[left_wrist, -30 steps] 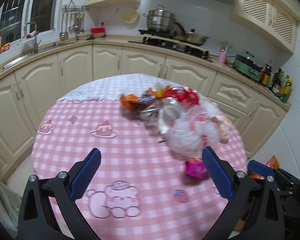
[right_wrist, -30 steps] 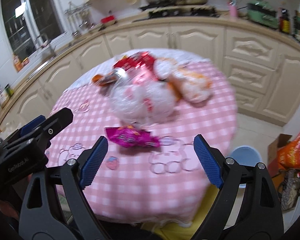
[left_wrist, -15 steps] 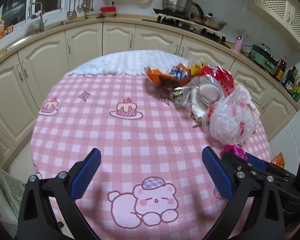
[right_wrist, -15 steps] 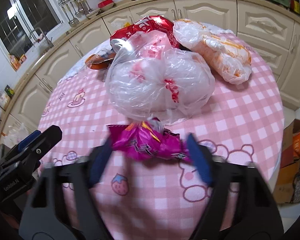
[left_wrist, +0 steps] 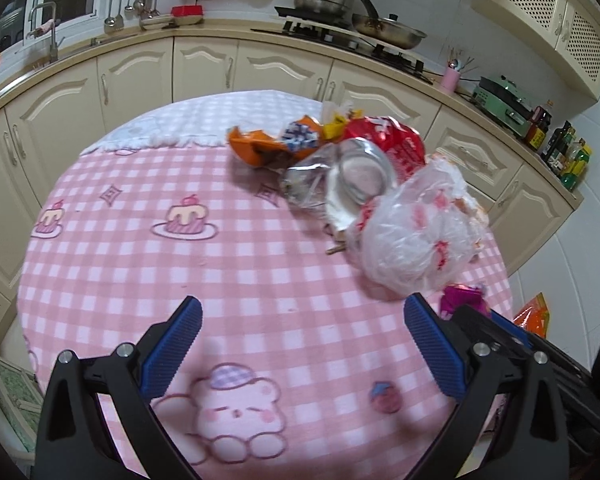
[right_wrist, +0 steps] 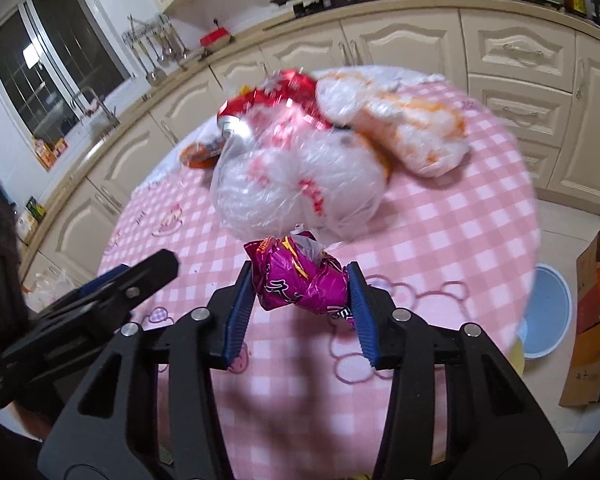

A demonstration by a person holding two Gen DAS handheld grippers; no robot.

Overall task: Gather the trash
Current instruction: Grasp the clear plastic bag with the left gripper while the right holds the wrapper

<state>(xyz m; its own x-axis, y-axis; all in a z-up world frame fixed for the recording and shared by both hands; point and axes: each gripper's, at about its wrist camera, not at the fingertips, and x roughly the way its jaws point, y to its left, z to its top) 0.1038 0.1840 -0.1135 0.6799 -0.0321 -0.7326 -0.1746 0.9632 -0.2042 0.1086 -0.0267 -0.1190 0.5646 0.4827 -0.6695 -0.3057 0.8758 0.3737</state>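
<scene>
Left gripper point(left_wrist: 302, 354) hangs spread over bare tablecloth point(left_wrist: 236, 264), nothing between its pads. Right gripper point(right_wrist: 302, 302) is closing on the magenta wrapper point(right_wrist: 300, 280), pads touching both ends, long axis three-to-nine; trash pile point(right_wrist: 300, 176) at twelve.

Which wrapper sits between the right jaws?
The crumpled magenta wrapper, nearest the table edge. The right gripper's jaws are closing on it; the other wrappers lie behind the clear bag.

Bare tablecloth point(left_wrist: 260, 280) lies open toward its left half; the trash pile point(left_wrist: 380, 200) crowds its right half
</scene>
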